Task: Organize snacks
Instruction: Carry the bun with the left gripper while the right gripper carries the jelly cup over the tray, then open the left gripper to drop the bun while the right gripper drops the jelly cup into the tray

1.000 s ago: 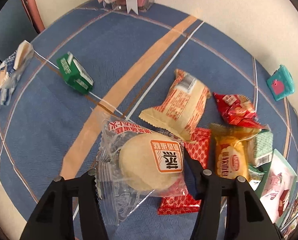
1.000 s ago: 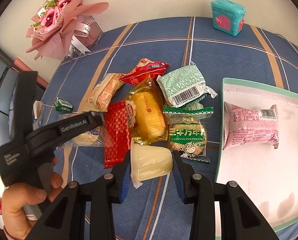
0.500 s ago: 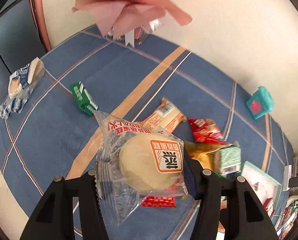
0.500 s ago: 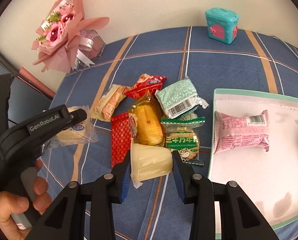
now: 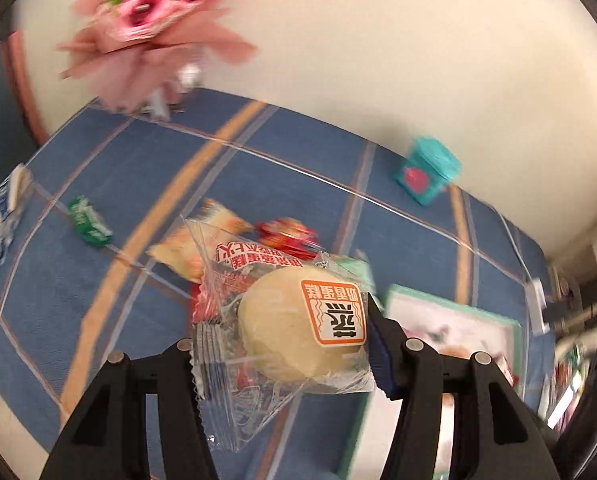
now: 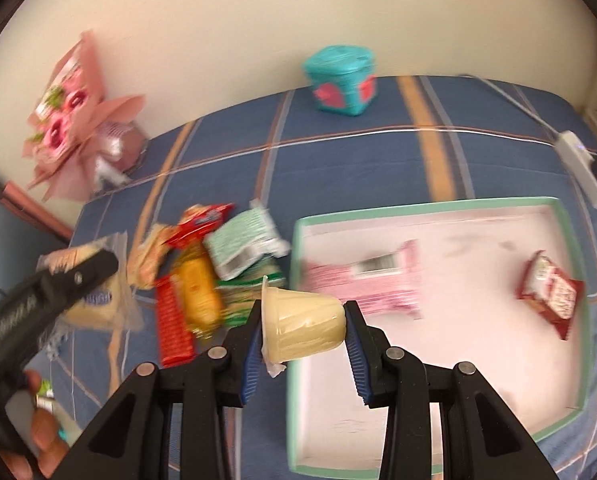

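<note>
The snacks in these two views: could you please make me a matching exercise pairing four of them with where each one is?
Things:
1. Jelly cup
2. Round cake
3. Pink packet
4. Green box

Places:
A. Lying in the tray
B. Alone on the blue cloth
C. Held in the right gripper
D. Held in the left gripper

Pairs: 1-C, 2-D, 3-A, 4-B

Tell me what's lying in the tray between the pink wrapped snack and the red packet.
Nothing: in the right wrist view the tray floor between the pink wrapped snack and the red packet is bare, showing only faint marks on its pale lining.
</note>
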A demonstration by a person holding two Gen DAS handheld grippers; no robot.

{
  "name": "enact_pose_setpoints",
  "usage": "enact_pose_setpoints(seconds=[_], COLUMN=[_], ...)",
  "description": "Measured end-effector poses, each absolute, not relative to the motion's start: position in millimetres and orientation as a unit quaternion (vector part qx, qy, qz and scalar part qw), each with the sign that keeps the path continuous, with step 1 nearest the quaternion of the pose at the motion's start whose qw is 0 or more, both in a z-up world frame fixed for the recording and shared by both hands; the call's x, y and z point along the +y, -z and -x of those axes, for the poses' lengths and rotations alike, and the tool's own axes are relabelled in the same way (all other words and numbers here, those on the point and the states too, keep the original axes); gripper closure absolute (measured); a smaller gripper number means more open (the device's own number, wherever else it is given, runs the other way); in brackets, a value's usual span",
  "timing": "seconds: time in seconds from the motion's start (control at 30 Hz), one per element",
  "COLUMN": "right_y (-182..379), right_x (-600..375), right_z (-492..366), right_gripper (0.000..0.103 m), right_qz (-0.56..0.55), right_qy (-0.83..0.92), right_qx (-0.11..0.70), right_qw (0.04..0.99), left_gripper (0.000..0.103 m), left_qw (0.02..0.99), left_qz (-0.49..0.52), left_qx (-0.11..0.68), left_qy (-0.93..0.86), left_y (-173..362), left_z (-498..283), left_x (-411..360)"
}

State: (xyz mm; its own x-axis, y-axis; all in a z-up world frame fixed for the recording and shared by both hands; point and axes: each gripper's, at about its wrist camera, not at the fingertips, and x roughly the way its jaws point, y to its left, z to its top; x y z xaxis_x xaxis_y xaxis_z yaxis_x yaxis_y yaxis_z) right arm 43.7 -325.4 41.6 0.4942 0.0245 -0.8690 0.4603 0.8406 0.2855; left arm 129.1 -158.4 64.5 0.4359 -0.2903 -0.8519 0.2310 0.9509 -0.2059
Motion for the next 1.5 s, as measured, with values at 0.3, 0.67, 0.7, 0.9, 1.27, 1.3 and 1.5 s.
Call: enact_pose_setpoints(seconds=[0.3,0.67,0.7,0.9,1.27,1.3,1.5], right_y=[-34.5,-25.2,-22.1,-3.8,18.2,19.0,19.9], right_x=[-405.9,-449.5,-450.3,-449.1,-448.8,-448.6,-446.2], right_z=[2.2,31.5,30.6,29.0,28.3,28.1,26.5], right_gripper=[0.063,0.063,0.063,0.063,0.062,0.062,0.062], right_qz=[-0.288,-0.300,-0.303,-0.300,-0.308,-0.306,-0.300], right_qy=[0.243,0.298,0.295,0.288,0.286,0.287,0.287], right_qx=[0.470,0.469,0.472,0.495,0.517,0.519,0.523], right_qw=[0.798,0.775,0.773,0.763,0.746,0.745,0.744], left_gripper=[0.044,0.044,0.044,0.044,0.043,0.043,0.021], left_qw=[0.821,0.789,0.787,0.776,0.764,0.763,0.766], left_qz=[-0.050,-0.113,-0.115,-0.132,-0.137,-0.138,-0.135], left_qx=[0.508,0.511,0.513,0.526,0.549,0.551,0.555], left_qy=[0.256,0.321,0.322,0.322,0.310,0.309,0.295], left_y=[-53.0,-26.3,-24.2,-7.4,9.4,10.8,14.4], left_z=[-82.4,-38.9,-38.2,-34.4,-40.4,-40.6,-42.9], left_x=[-242.9,-304.7,-306.2,-314.6,-314.5,-314.3,-313.5])
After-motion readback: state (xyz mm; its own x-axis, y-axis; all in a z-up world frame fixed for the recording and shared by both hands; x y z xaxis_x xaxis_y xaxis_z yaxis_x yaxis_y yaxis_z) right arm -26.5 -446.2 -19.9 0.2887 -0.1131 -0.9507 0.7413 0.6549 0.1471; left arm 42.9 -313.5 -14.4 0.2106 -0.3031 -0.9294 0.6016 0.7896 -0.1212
